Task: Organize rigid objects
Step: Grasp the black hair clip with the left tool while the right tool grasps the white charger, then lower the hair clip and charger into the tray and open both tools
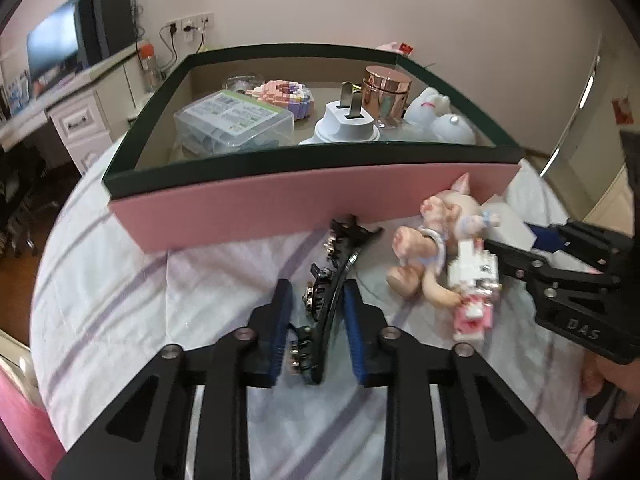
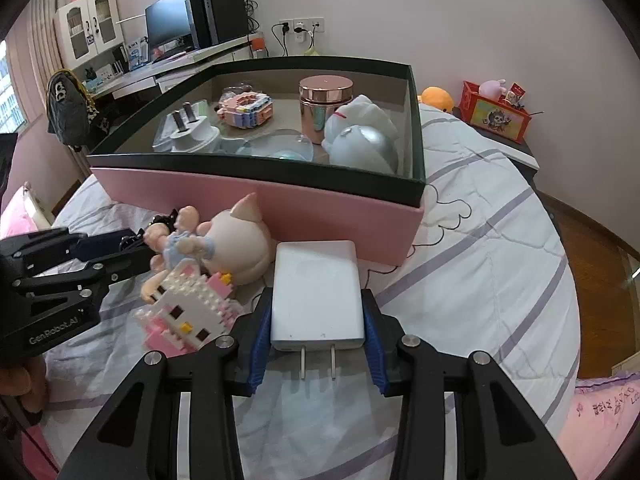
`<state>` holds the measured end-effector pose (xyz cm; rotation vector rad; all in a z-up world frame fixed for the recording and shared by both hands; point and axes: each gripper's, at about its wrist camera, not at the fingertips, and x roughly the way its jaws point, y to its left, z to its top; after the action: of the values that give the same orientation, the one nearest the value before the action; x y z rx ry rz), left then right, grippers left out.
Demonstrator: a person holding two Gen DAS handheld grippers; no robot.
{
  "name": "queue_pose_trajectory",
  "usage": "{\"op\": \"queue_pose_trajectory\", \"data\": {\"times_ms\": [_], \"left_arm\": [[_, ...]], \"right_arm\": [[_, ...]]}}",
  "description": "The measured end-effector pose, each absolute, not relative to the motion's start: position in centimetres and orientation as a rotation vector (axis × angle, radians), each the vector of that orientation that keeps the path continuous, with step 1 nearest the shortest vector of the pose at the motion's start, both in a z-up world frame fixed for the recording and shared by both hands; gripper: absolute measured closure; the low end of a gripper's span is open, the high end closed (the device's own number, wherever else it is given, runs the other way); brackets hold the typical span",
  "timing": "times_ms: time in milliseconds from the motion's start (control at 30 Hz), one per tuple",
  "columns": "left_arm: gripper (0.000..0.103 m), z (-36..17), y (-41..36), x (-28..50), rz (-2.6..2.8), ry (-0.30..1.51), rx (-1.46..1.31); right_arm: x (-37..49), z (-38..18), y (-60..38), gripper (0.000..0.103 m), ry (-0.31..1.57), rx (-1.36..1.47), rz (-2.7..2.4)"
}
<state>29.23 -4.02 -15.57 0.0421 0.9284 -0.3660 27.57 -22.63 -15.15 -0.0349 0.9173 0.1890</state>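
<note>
A black hair clip (image 1: 332, 280) with rhinestones lies on the striped bedsheet, and my left gripper (image 1: 316, 286) is shut on it, blue pads on both sides. My right gripper (image 2: 318, 294) is shut on a white charger (image 2: 316, 280) whose two prongs point back at the camera. The charger rests against the pink box (image 2: 320, 208) with a dark green rim. Between the two grippers lie a pink pig figurine (image 2: 236, 240) and a white-and-pink cat brick figure (image 2: 188, 308). In the right wrist view the left gripper (image 2: 140, 246) reaches in from the left.
The box (image 1: 280, 208) holds a white plug adapter (image 1: 348, 124), a rose-gold jar (image 1: 384, 88), a brick doughnut (image 1: 284, 96), a clear plastic case (image 1: 232, 120) and pale rabbit figures (image 2: 360, 136). A desk with a monitor (image 2: 168, 24) stands behind, a nightstand with a red box (image 2: 496, 112) to the right.
</note>
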Motion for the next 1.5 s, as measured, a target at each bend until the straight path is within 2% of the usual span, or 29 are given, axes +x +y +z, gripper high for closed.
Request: {"op": "queue_pose_trajectory", "data": {"times_ms": [33,400,833,1167,1500], "left_arm": [[0.086,-15.5,-3.7,29.0,-0.37,0.93,0.033],[0.086,-14.6,-3.2,28.3,-0.364,0.903,0.024],[0.086,-8.3,-2.0,27.2,-0.337,0.776,0.018],[0.086,-4.9,-2.0,32.3,-0.332,0.716,0.015],[0.085,-7.3,-3.0,40.3,-0.332,0.766,-0.029]], "right_arm": [[27.4,-15.1,-22.6,0.062,0.916,-0.032,0.19],[25.8,-13.8,-22.8,0.062,0.896,-0.013,0.183],[25.7,-8.7,-22.7,0.062,0.8,0.009,0.223],[30.9,-6.1,-21.2,0.062,0.75,0.0,0.264],[39.3,-7.6,-18.7,0.062,0.798,-0.021,0.293]]}}
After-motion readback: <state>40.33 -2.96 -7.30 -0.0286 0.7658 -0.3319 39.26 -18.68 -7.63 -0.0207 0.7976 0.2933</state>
